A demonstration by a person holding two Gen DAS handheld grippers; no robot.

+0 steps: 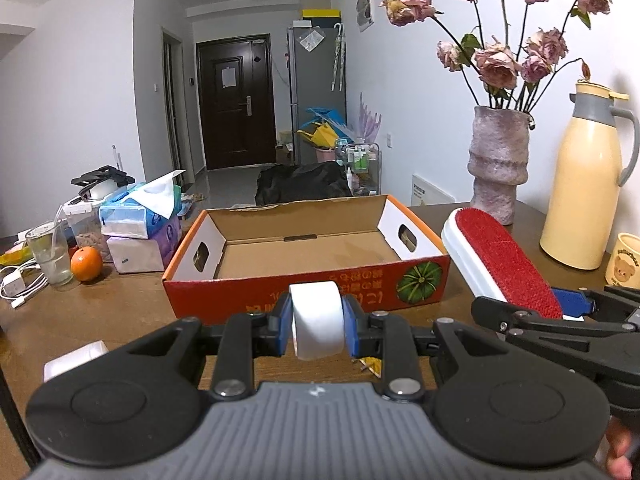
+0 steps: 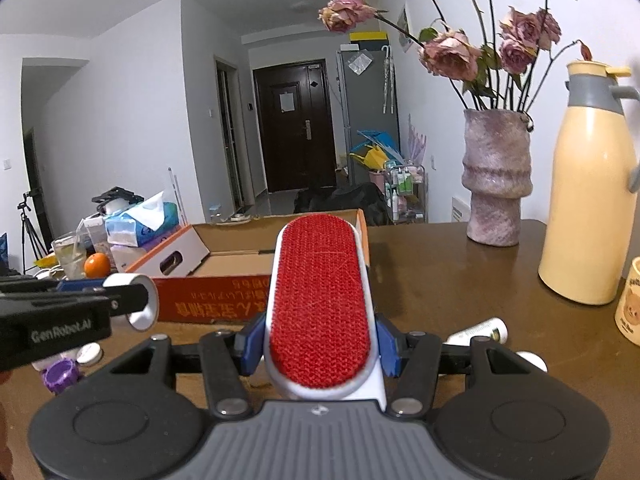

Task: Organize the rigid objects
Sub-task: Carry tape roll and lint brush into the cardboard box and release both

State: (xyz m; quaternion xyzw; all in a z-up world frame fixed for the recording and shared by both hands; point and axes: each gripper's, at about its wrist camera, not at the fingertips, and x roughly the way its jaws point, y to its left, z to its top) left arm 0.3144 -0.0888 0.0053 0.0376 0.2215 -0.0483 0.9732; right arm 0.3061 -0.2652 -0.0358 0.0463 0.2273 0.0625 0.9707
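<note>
My left gripper [image 1: 318, 322] is shut on a white tape roll [image 1: 318, 320] and holds it just in front of the open orange cardboard box [image 1: 304, 292]. My right gripper [image 2: 320, 340] is shut on a red and white lint brush [image 2: 320, 296], which points toward the box's right end [image 2: 363, 224]. The brush also shows in the left wrist view [image 1: 500, 256], to the right of the box. The tape roll and left gripper show at the left of the right wrist view [image 2: 138, 300]. The inside of the box looks empty.
On the brown table [image 2: 440, 272] stand a vase of dried roses [image 1: 498, 168], a cream thermos [image 1: 586, 184] and a bear mug [image 1: 624, 264]. At the left are tissue packs [image 1: 140, 224], a glass [image 1: 50, 256] and an orange [image 1: 86, 264]. A white tube [image 2: 480, 330] and a purple cap [image 2: 60, 376] lie near me.
</note>
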